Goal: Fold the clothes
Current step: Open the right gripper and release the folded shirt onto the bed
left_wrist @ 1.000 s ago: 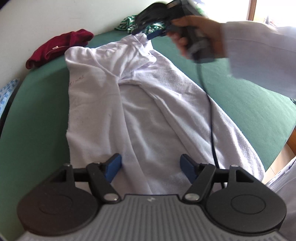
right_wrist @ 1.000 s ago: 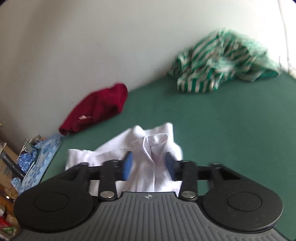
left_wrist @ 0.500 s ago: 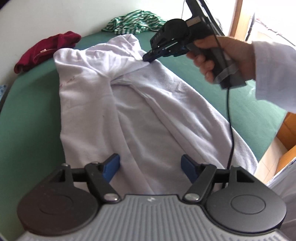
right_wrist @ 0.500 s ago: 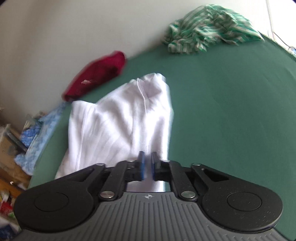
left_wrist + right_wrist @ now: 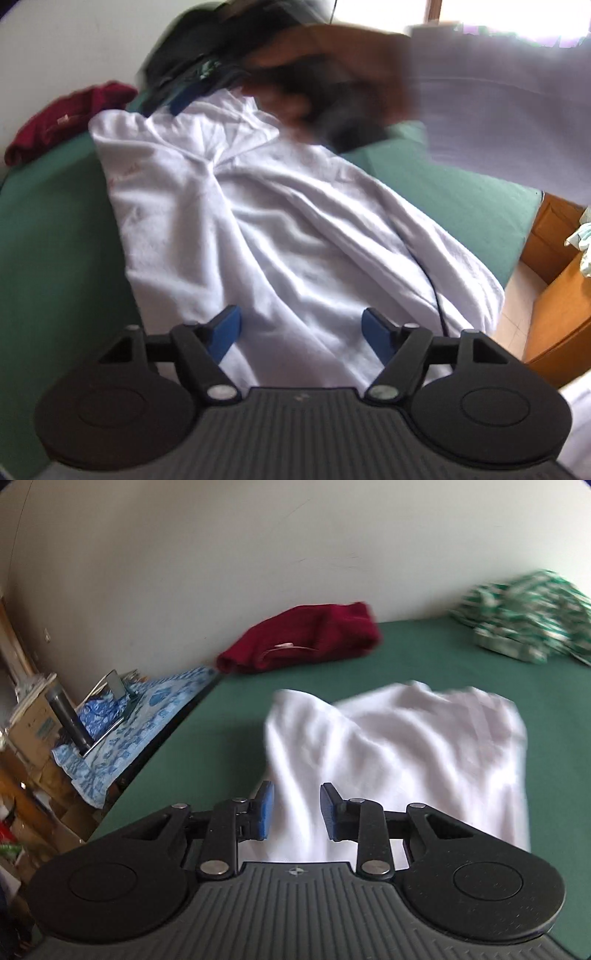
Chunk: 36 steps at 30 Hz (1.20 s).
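the white shirt (image 5: 280,236) is lying on the green counter (image 5: 55,236), stretching lengthwise away from the left gripper (image 5: 301,328), whose fingers are standing wide above its near end. the right gripper (image 5: 295,808) is hovering half-open, holding nothing, over its far end.

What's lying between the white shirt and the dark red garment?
Only bare green surface separates the white shirt from the dark red garment, in the right wrist view.

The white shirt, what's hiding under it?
Under the white shirt only the green tabletop shows around its edges. Whatever lies beneath the cloth itself is covered.
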Available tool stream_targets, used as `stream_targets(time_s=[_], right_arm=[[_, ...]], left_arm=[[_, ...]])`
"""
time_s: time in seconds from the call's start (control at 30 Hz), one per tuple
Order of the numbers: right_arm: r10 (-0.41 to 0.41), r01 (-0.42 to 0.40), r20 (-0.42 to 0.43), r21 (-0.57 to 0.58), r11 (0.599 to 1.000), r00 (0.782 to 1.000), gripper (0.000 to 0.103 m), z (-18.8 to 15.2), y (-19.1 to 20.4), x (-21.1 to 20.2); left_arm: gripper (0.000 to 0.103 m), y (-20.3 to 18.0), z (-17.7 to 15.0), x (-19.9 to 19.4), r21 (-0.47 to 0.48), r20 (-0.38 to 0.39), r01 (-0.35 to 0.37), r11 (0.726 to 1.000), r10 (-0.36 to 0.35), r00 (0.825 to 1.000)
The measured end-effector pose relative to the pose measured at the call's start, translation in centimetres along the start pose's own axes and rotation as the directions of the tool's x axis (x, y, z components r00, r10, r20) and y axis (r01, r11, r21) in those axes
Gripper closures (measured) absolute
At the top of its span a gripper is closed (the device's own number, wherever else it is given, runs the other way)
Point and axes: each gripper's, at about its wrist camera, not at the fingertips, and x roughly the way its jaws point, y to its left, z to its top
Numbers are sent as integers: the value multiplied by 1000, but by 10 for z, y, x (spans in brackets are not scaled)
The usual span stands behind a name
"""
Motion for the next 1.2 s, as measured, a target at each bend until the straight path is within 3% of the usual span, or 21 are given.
stream_targets(time_s=[0.13, 0.23, 0.27, 0.3, 0.33, 0.37, 0.4, 0.5, 0.57, 0.63, 0.7, 0.77, 0.83, 0.9, 0.93, 1.0, 1.03, 1.1, 1.13, 1.17, 1.2], right_arm=[[4, -2, -39, 58, 998, 999, 73, 19, -6, 60], [-90, 87, 10, 150, 985, 996, 76, 28, -29, 83], [-134, 127, 27, 188, 974, 991, 92, 30, -40, 90], [-159, 146, 45, 218, 965, 986, 100, 31, -50, 95], [-164, 147, 57, 233, 961, 985, 93, 33, -57, 95], [-191, 174, 51, 240, 955, 980, 75, 35, -59, 92], [-196, 178, 54, 241, 954, 979, 75, 35, -58, 86], [-49, 29, 86, 225, 974, 995, 74, 29, -47, 65], [56, -54, -6, 199, 979, 998, 74, 20, -39, 69], [15, -9, -36, 150, 989, 999, 86, 10, -36, 70], [-7, 6, 4, 215, 977, 1000, 79, 7, -42, 50], [15, -38, 77, 310, 950, 997, 68, -2, -54, 21], [-68, 41, 65, 351, 935, 996, 60, -16, -69, -1], [-197, 163, 38, 419, 893, 980, 79, -31, -86, -20], [-238, 195, 34, 464, 864, 971, 79, -38, -94, -32], [-235, 153, 68, 579, 800, 970, 71, -57, -103, -66], [-188, 102, 87, 590, 801, 978, 72, -66, -99, -80], [-98, 51, 61, 530, 846, 993, 72, -82, -82, -91], [-95, 67, 32, 493, 868, 995, 73, -91, -73, -95], [-144, 129, 0, 455, 881, 990, 73, -101, -65, -99], [-193, 178, -11, 434, 883, 981, 79, -112, -57, -107]], left_arm=[[12, -21, -18, -5, 37, 38, -43, 998, 41, 998], [10, -27, -20, -7, 21, 38, -49, 999, 48, 998], [10, -27, -20, -7, 19, 34, -50, 999, 50, 998], [10, -26, -19, -6, 18, 30, -52, 998, 51, 998], [10, -26, -18, -6, 18, 26, -54, 998, 54, 998], [10, -25, -17, -5, 18, 22, -57, 998, 56, 998], [9, -25, -16, -5, 18, 18, -59, 998, 59, 998], [6, -23, -13, -3, 18, 3, -66, 998, 66, 998], [5, -22, -11, -3, 22, -10, -64, 998, 64, 998], [5, -22, -9, -2, 27, -18, -58, 998, 59, 998], [5, -20, -10, -1, 32, -22, -50, 998, 51, 998], [5, -18, -10, -1, 32, -19, -37, 999, 37, 999], [5, -17, -11, -2, 38, -19, -22, 999, 23, 1000], [5, -18, -11, -3, 54, -21, -8, 998, 9, 1000], [5, -19, -12, -3, 67, -21, 6, 998, -5, 1000], [5, -23, -15, -5, 92, -14, 50, 995, -49, 999], [5, -26, -18, -7, 106, -10, 65, 992, -64, 998], [3, -32, -24, -12, 136, -1, 90, 987, -90, 996], [2, -35, -28, -14, 151, 4, 102, 983, -104, 995], [2, -39, -31, -17, 166, 8, 114, 980, -117, 993], [2, -42, -34, -19, 181, 12, 126, 975, -130, 991]])
